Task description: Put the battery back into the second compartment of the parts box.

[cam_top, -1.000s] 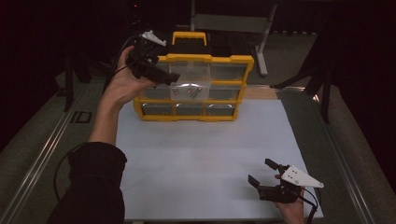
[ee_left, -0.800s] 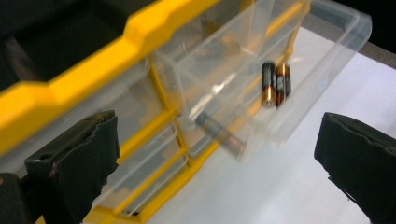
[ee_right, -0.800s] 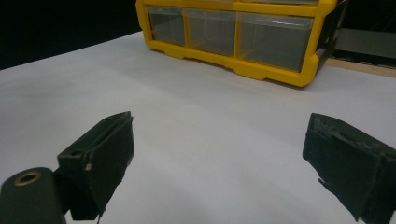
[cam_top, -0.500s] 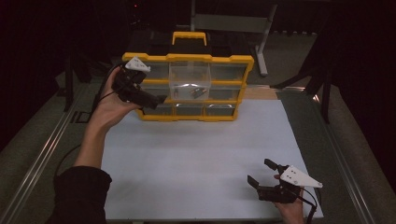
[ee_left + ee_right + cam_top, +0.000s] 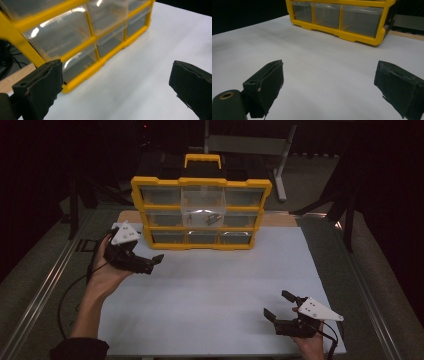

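Jaws of the left gripper [image 5: 146, 263] spread wide, having just been opening, with nothing between them but bare white sheet [image 5: 215, 295]. Seen along those jaws in the left gripper view: the lower left corner of the yellow drawer cabinet [image 5: 82, 47] just ahead, its clear bottom drawer [image 5: 80, 63] close to the left jaw but not touched. Jaws of the right gripper [image 5: 281, 310] likewise spread and empty, low over the near right part of the bench [image 5: 45, 285], well apart from the cabinet. From above: cabinet [image 5: 201, 212] upright at the far edge of the sheet, nine clear drawers in three rows, black body behind, yellow handle [image 5: 202, 159] on top. Small metal parts [image 5: 212, 218] visible in the middle drawer; other drawers apparently empty, though too dim to tell for sure. Left hand [image 5: 102, 272] just left of the cabinet's foot, gripper turned in toward it. Judged step: an approach to the cabinet front, probably toward a drawer, nothing yet grasped. Next move likely calls for lining the open jaws up with one drawer's front lip, closing on it squarely, then pulling straight out; risk of the light cabinet sliding or tipping forward unless steadied, perhaps by the idle right gripper.
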Available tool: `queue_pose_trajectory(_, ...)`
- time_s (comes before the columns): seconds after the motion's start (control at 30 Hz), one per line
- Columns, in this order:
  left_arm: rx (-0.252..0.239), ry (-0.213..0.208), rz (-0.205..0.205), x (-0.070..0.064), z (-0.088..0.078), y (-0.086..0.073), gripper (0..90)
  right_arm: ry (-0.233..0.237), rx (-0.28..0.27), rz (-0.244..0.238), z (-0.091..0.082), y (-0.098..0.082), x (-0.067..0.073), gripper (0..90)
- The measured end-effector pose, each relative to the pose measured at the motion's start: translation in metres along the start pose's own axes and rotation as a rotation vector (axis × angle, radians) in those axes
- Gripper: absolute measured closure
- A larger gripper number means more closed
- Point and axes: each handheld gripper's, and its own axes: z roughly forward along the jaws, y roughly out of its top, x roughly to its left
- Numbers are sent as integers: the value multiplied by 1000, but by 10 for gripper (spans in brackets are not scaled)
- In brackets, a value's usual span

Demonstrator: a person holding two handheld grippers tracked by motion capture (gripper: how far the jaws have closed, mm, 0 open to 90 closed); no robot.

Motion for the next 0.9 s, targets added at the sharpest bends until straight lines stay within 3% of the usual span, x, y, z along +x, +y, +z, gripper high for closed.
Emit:
queue_pose_trajectory(0.13, -42, 22, 9, -14, -2, -32, 2, 3, -1, -2, 1, 0, 0, 83)
queue_pose_trajectory(0.2, -77, 25, -19, -20, -3, -48, 2, 1, 0, -2, 1, 0, 1, 84)
queue_pose_trajectory(0.27, -112, -9, -55, -27, -3, -67, 2, 3, 0, -2, 2, 0, 0, 84)
queue_pose_trajectory(0.3, -117, 14, -58, -31, -4, -76, 1, 3, -1, -1, 2, 0, 0, 84)
queue_pose_trajectory(0.37, -151, 8, -96, -35, -5, -91, 1, 3, -1, -4, 2, 0, 0, 83)
queue_pose_trajectory(0.5, -177, 56, -127, -48, -8, -123, 1, 3, -2, -6, 4, 1, -1, 83)
queue_pose_trajectory(0.73, -216, 69, -197, -57, -12, -153, 1, -10, -9, -9, 11, 3, -3, 83)
queue_pose_trajectory(0.9, -225, 92, -174, -58, -11, -158, 1, -22, -17, -13, 14, 5, -6, 84)
